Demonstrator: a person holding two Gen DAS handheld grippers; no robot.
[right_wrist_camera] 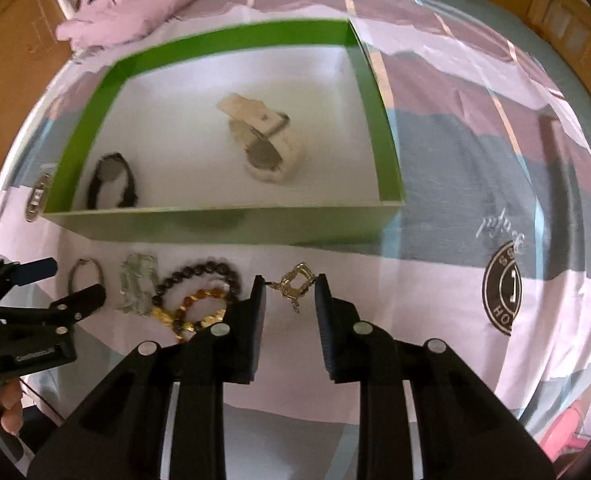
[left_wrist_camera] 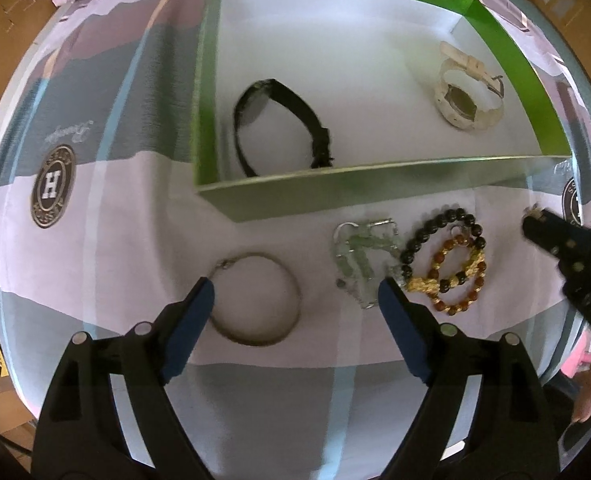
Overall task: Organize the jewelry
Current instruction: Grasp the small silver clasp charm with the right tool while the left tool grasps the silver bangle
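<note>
A green box point(left_wrist_camera: 295, 196) point(right_wrist_camera: 231, 222) on the bed holds a black watch point(left_wrist_camera: 279, 124) point(right_wrist_camera: 113, 186) and a white watch point(left_wrist_camera: 467, 92) point(right_wrist_camera: 267, 148). In front of it lie a silver bangle point(left_wrist_camera: 255, 300) point(right_wrist_camera: 85, 274), a pale green bracelet point(left_wrist_camera: 359, 256) point(right_wrist_camera: 137, 284), a black bead bracelet point(left_wrist_camera: 439, 236) point(right_wrist_camera: 199, 276) and a brown-gold bead bracelet point(left_wrist_camera: 455, 276) point(right_wrist_camera: 199, 308). My left gripper point(left_wrist_camera: 295, 292) point(right_wrist_camera: 65, 280) is open over the bangle. My right gripper point(right_wrist_camera: 289, 288) is open around a small gold piece point(right_wrist_camera: 295, 284).
A patterned pink, grey and mauve bedsheet point(left_wrist_camera: 95, 240) point(right_wrist_camera: 475, 160) covers the bed. A rumpled pink cloth point(right_wrist_camera: 135, 0) lies at the far left behind the box. Cardboard boxes point(right_wrist_camera: 19, 52) stand beyond the bed edges.
</note>
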